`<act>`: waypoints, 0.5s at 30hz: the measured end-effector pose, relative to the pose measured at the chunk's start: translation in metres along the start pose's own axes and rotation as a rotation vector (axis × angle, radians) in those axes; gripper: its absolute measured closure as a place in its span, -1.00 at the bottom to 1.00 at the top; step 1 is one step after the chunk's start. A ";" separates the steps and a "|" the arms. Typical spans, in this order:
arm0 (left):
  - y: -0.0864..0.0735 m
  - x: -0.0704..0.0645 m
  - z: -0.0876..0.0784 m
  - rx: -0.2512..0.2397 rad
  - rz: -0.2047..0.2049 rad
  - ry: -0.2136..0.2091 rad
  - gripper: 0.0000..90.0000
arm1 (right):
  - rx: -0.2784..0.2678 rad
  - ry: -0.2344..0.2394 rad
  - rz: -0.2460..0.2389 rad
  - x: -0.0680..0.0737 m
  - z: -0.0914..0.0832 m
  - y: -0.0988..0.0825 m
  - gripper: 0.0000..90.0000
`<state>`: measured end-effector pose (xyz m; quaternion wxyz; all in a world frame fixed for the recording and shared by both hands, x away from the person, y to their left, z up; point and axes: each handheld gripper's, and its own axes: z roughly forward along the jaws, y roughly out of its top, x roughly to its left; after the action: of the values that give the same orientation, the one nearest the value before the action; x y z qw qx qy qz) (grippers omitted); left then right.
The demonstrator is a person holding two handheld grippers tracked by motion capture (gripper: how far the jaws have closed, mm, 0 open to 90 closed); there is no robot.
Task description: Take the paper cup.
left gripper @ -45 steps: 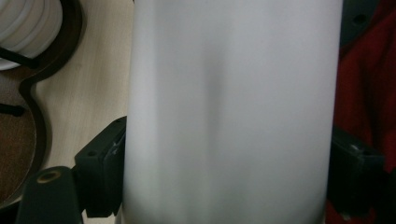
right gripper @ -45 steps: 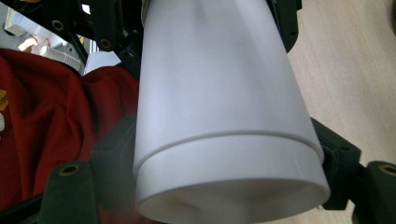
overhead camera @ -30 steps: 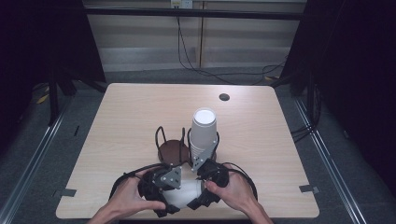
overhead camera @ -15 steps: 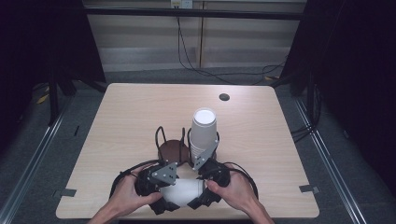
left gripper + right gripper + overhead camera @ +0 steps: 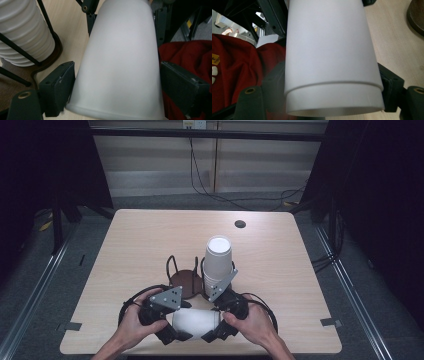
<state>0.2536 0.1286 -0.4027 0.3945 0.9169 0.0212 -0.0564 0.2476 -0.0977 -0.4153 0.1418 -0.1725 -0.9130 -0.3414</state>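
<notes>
Both hands low at near table edge. Left gripper (image 5: 176, 334) and right gripper (image 5: 212, 332) face inward, jaws clamping one cup (image 5: 195, 323).

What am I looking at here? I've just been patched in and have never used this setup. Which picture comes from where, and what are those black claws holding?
There is no robot arm. A person holds a two-jaw gripper in each hand at a wooden table.

The wide picture is from a fixed camera above the table: the left gripper shows on the left, the right gripper on the right. The two close-ups come from cameras riding on each gripper, looking along its black jaws.

On the table stands a wire rack with a stack of white cups in one slot; the brown-based slot beside it has no cups.

Between the grippers lies a white cup on its side, one gripper at each end. The right close-up shows two nested cups.
</notes>
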 end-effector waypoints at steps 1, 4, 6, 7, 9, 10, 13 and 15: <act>0.000 0.000 -0.002 -0.018 -0.005 0.007 -0.66 | 0.005 -0.005 0.004 0.000 0.000 0.000 -0.44; -0.001 0.003 -0.010 -0.093 -0.042 0.027 -0.65 | 0.009 -0.002 0.010 -0.002 0.001 -0.002 -0.44; -0.005 0.007 -0.019 -0.155 -0.084 0.031 -0.65 | 0.006 -0.002 0.015 -0.002 0.000 -0.003 -0.44; -0.006 0.008 -0.021 -0.158 -0.088 0.034 -0.65 | 0.006 0.000 0.017 -0.003 -0.001 -0.004 -0.44; -0.009 0.009 -0.024 -0.190 -0.109 0.037 -0.65 | 0.002 -0.003 0.021 -0.003 -0.002 -0.005 -0.44; -0.009 0.009 -0.024 -0.190 -0.109 0.037 -0.65 | 0.002 -0.003 0.021 -0.003 -0.002 -0.005 -0.44; -0.013 0.010 -0.027 -0.211 -0.128 0.036 -0.65 | -0.016 -0.029 0.028 -0.003 -0.008 -0.010 -0.44; -0.015 0.009 -0.028 -0.200 -0.135 0.052 -0.65 | -0.021 -0.031 0.031 -0.003 -0.010 -0.012 -0.44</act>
<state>0.2637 0.1595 -0.3953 0.4787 0.8705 0.0987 -0.0567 0.2470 -0.1134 -0.4159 0.1310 -0.1934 -0.9088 -0.3458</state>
